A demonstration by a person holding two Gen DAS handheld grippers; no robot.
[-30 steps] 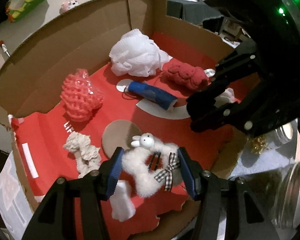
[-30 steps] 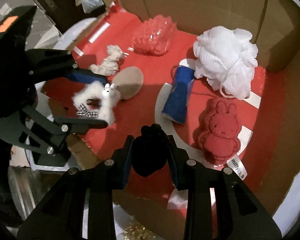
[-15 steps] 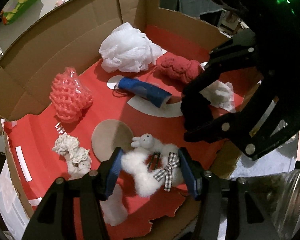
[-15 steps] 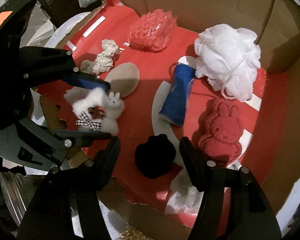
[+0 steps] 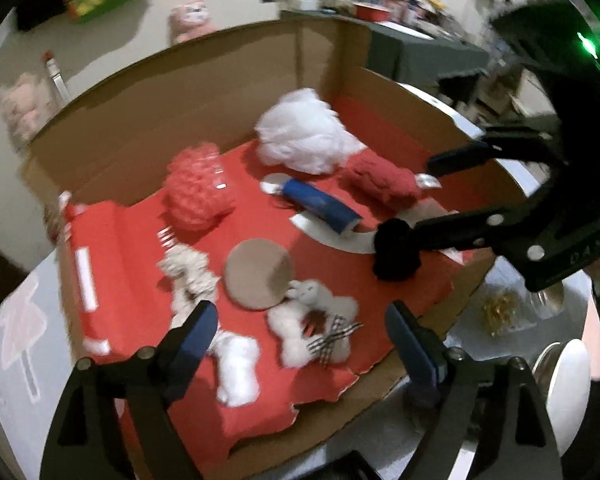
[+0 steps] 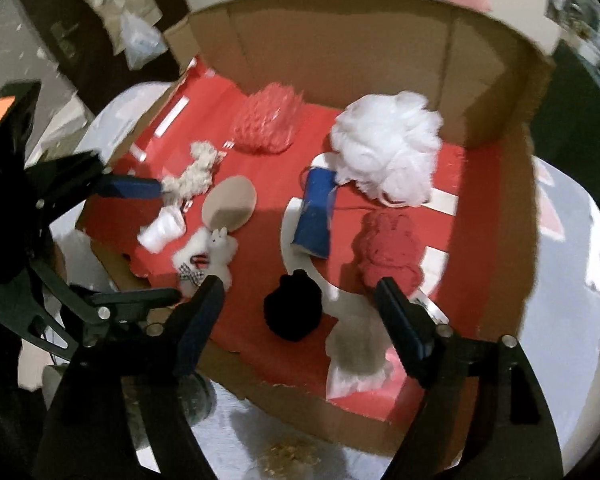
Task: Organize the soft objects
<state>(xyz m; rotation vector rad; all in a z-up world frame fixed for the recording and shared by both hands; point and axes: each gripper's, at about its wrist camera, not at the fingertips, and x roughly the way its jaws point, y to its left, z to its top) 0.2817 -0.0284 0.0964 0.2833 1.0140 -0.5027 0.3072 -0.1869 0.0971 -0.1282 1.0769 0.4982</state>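
Both grippers are over the box and both are letting go. Left gripper (image 5: 300, 328), jaws spreading apart, nothing pinched: the white fluffy bunny hair piece (image 5: 312, 326) lies free on the red floor between the blue pads, clear of each. Right gripper (image 6: 300, 300), jaws widening too, and the black pom-pom (image 6: 294, 306) sits loose between its fingers, touching neither.

Biggest first: the cardboard box (image 6: 340, 40), brown walls at the far side and right, its floor lined in red with white markings, near edge torn and ragged. Next, the white mesh bath pouf (image 6: 388, 148), frilly and bright, far right near the corner. Left of it against the far wall, the pink netted bundle (image 6: 268, 122), glossy, wrapped in clear film. Near the pouf on the right, the red bunny plush (image 6: 390, 246), nubbly, lying flat on its back. Just left of that, the blue roll (image 6: 315, 214), lying on its side at an angle. Centre-left, a tan round pad (image 6: 230, 202), flat and smooth, touching the bunny hair piece with its checked bow. Far left, a cream knitted scrunchie (image 6: 194, 170), crumpled, and just near of it a small white fluffy piece (image 6: 162, 232). At the near edge on the right, a pale fuzzy scrap (image 6: 356, 356), in shadow, hard to make out.
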